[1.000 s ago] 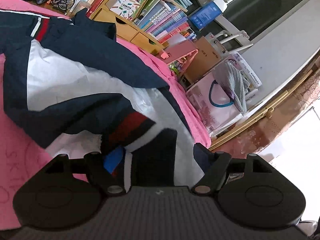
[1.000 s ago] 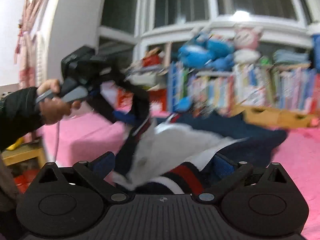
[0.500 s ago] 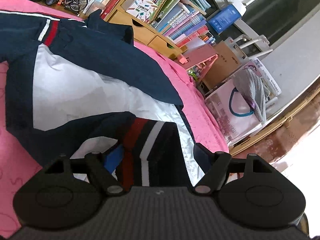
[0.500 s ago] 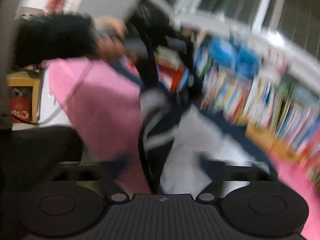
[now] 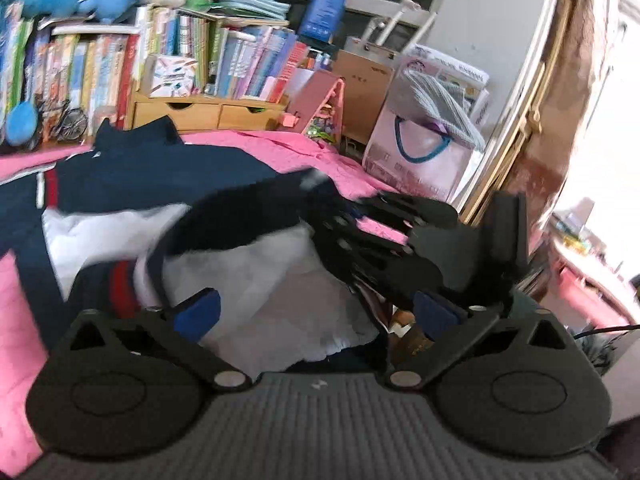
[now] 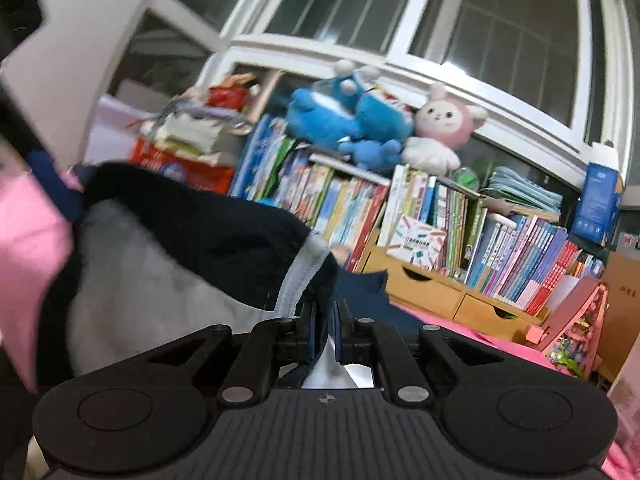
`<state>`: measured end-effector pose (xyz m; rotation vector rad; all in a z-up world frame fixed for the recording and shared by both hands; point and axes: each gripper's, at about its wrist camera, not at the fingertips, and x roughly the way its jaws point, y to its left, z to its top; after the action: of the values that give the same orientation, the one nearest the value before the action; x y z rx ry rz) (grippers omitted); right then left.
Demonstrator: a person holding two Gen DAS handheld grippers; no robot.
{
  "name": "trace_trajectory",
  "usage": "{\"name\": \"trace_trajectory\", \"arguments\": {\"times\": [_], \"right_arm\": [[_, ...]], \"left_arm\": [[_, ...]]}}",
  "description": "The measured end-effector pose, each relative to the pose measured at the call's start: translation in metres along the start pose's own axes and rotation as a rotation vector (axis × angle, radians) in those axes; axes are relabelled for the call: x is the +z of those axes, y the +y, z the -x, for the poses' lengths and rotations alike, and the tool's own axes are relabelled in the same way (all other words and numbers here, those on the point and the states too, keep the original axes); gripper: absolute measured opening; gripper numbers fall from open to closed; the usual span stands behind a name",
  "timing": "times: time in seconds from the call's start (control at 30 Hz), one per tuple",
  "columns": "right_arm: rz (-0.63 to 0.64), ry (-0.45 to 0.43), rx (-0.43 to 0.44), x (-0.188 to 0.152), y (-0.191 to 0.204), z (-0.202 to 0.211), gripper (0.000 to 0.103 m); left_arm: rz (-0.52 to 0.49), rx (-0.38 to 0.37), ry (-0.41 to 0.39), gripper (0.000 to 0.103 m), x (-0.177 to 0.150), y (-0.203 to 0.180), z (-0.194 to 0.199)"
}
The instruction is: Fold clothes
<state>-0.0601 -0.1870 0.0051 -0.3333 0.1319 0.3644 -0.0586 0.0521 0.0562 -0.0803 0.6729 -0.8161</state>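
Left gripper (image 5: 318, 314): jaws opening wide, blue pads clear of the cloth, tilted down over the jacket.
Right gripper (image 6: 324, 330): jaws pressed together on a navy edge of the jacket (image 6: 192, 240), pointing almost level, lifting a fold.
Jacket: navy and white with a red stripe, spread on the pink bedspread (image 5: 340, 160).
Room: bookshelf (image 6: 440, 208) behind the bed, plush toys (image 6: 348, 120) on top, window (image 6: 500, 28) above.

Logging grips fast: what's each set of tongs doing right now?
Left tongs: opening, nothing pinched between the pads.
Right tongs: closed on the jacket edge.
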Motion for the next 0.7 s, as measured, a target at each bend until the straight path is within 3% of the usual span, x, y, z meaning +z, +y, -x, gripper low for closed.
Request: {"name": "trace_trajectory", "arguments": {"times": [0.07,0.1,0.17,0.23,0.3,0.37,0.43,0.57,0.63,0.67,0.7], "right_arm": [[-0.058,-0.017,0.024,0.001,-0.004,-0.002,0.012],[-0.074,-0.027,0.037,0.0,-0.006,0.005,0.018],[-0.049,-0.056,0.054,-0.005,-0.009,0.026,0.034],[0.006,-0.106,0.08,-0.011,-0.012,0.056,0.065],[0.106,-0.16,0.195,-0.022,-0.004,0.09,0.075],[0.267,-0.147,0.327,-0.036,0.019,0.116,0.081],[0.441,-0.102,0.405,-0.052,0.05,0.122,0.081],[0.463,-0.012,0.32,-0.074,0.082,0.078,0.077],[0.417,0.081,0.267,-0.079,0.083,0.05,0.04],[0.4,0.118,0.264,-0.079,0.082,0.039,0.039],[0.427,0.127,0.263,-0.079,0.085,0.037,0.031]], "left_arm": [[0.041,0.063,0.053,0.099,0.006,0.008,-0.028],[0.073,0.094,0.073,0.096,0.01,0.017,-0.041],[0.145,0.15,0.09,0.087,0.017,0.036,-0.062],[0.204,0.157,0.088,0.085,0.02,0.05,-0.069],[0.215,0.151,0.081,0.085,0.02,0.054,-0.07],[0.218,0.155,0.077,0.085,0.022,0.055,-0.07],[0.216,0.165,0.076,0.085,0.025,0.054,-0.07],[0.219,0.172,0.065,0.085,0.025,0.05,-0.063],[0.211,0.187,0.053,0.085,0.025,0.047,-0.054],[0.207,0.194,0.046,0.086,0.025,0.045,-0.049],[0.2,0.202,0.039,0.086,0.025,0.043,-0.044]]}}
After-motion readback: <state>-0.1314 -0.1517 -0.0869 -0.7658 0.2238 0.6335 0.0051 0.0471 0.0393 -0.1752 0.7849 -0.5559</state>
